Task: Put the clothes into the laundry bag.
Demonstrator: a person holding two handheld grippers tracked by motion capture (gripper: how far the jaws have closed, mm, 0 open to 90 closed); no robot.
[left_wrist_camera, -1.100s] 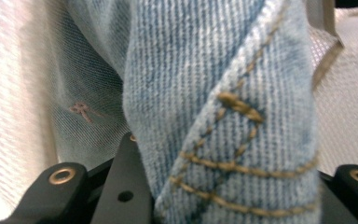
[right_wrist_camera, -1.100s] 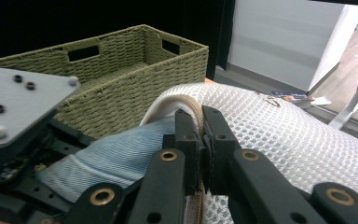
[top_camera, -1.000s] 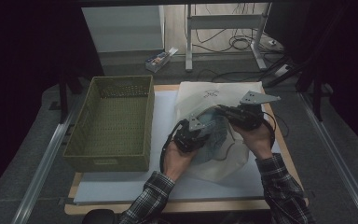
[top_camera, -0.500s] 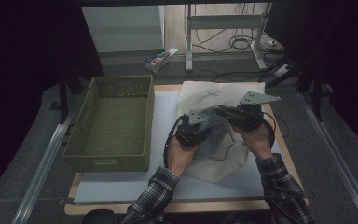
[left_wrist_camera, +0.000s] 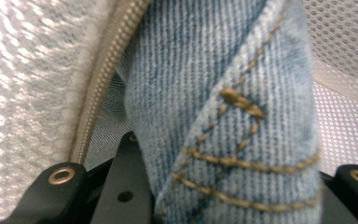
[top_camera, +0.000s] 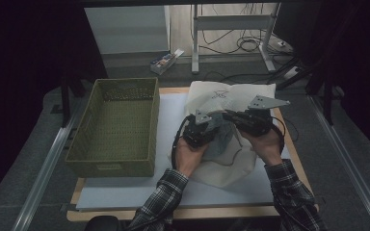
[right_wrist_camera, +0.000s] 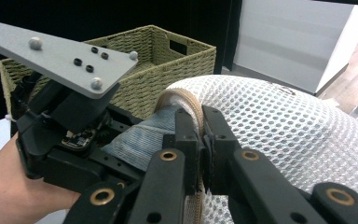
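High view: we are seeing white mesh zippered laundry bag (top_camera: 231, 103) lying on white mat, at 3 o'clock of olive woven rectangular basket (top_camera: 113, 127). Right gripper (right_wrist_camera: 201, 140) is pinching beige zipper edge (right_wrist_camera: 186, 105) of bag, jaws shut tight on it. Left gripper (top_camera: 200, 131) is holding folded light-blue denim garment with tan stitching (left_wrist_camera: 223, 107) between jaws, pads pressing both sides, at bag opening. Left gripper is sitting at 9 o'clock of right gripper, just beside it. We are noting mesh on either side of denim.
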